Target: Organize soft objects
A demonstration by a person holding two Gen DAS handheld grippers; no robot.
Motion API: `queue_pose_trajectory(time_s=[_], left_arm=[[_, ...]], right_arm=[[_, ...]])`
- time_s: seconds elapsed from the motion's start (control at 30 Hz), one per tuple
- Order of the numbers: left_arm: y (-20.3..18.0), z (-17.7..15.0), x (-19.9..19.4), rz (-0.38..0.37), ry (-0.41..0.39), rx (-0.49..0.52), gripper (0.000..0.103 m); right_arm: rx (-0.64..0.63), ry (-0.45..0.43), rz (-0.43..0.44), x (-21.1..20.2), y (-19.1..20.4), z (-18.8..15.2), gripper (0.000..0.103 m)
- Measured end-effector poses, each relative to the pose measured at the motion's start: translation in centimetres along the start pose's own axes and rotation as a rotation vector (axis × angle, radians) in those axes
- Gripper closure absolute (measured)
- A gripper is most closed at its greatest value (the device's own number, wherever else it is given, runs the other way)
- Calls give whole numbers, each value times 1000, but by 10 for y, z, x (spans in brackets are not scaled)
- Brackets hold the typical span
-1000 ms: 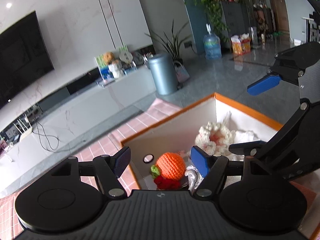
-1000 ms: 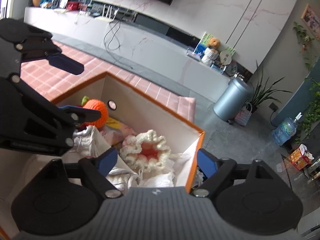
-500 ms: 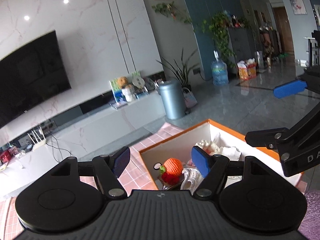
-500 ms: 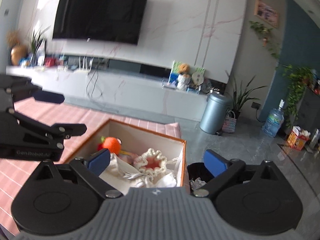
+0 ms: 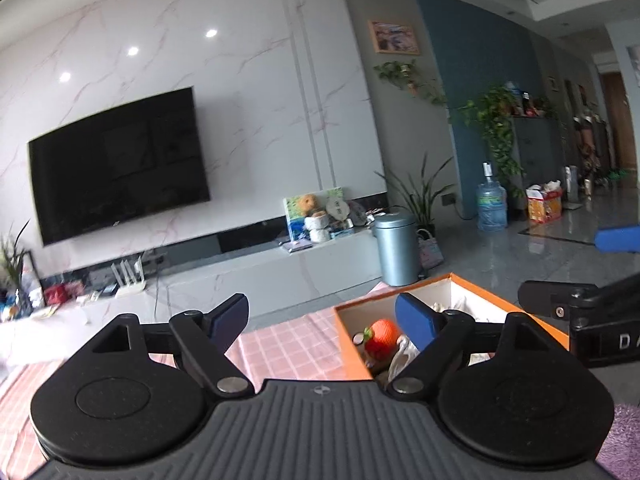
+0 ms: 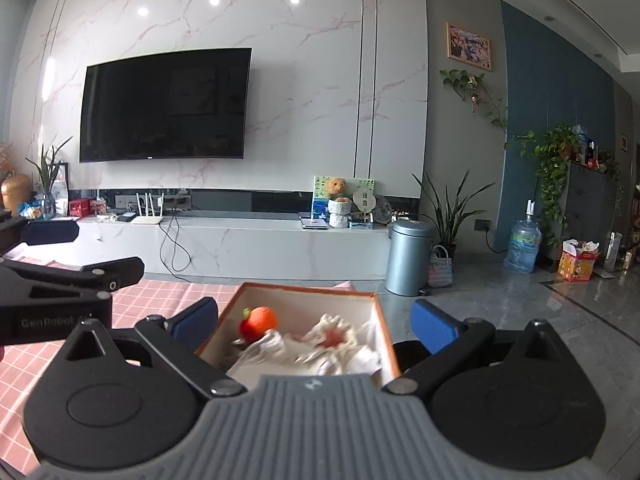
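An orange-edged open box (image 6: 308,290) stands on a pink checked tablecloth (image 6: 168,292). Inside lie an orange crocheted fruit (image 6: 262,319), a cream ruffled crochet piece with a pink centre (image 6: 332,332) and white cloths (image 6: 280,350). The box (image 5: 352,336) and the fruit (image 5: 382,332) also show in the left wrist view. My right gripper (image 6: 314,324) is open and empty, raised above the box's near side. My left gripper (image 5: 322,316) is open and empty, raised above the box's left edge. Each gripper shows at the edge of the other's view.
A grey bin (image 6: 410,256) stands on the floor beyond the table. A low TV cabinet (image 6: 224,244) and a wall TV (image 6: 164,106) lie behind. A water bottle (image 6: 522,246) and plants stand at the right. A purple fuzzy surface (image 5: 624,436) shows at lower right in the left wrist view.
Both grippers have pulled up and back from inside the box, tilting toward the room. The box now looks smaller and lower. Both stayed open and empty.
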State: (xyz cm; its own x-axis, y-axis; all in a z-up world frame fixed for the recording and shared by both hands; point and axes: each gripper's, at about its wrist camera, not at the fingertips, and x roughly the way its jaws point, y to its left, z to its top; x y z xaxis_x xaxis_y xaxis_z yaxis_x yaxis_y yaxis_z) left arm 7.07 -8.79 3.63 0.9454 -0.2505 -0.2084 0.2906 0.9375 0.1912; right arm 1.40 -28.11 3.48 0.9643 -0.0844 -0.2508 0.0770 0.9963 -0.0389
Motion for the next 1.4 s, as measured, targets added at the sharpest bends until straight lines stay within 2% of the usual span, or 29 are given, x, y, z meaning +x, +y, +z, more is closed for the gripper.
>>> queue_pose_trajectory(time_s=[0.2, 0.43, 0.67, 0.83, 0.97, 1.4], left_arm=[[8, -19, -11, 10, 25, -22, 5], [11, -45, -15, 18, 89, -54, 5], [15, -61, -14, 29, 102, -93, 5], [15, -77, -8, 40, 147, -99, 5], [19, -83, -5, 46, 187, -136, 5], [22, -87, -10, 57, 228, -169, 5]], right_arm=[[44, -49, -42, -20, 15, -25, 2], [33, -52, -74, -25, 27, -48, 2], [27, -73, -133, -21, 30, -68, 2], [55, -58, -115, -16, 30, -76, 2], [27, -21, -91, -9, 36, -82, 2], [28, 28, -84, 0, 39, -85, 2]])
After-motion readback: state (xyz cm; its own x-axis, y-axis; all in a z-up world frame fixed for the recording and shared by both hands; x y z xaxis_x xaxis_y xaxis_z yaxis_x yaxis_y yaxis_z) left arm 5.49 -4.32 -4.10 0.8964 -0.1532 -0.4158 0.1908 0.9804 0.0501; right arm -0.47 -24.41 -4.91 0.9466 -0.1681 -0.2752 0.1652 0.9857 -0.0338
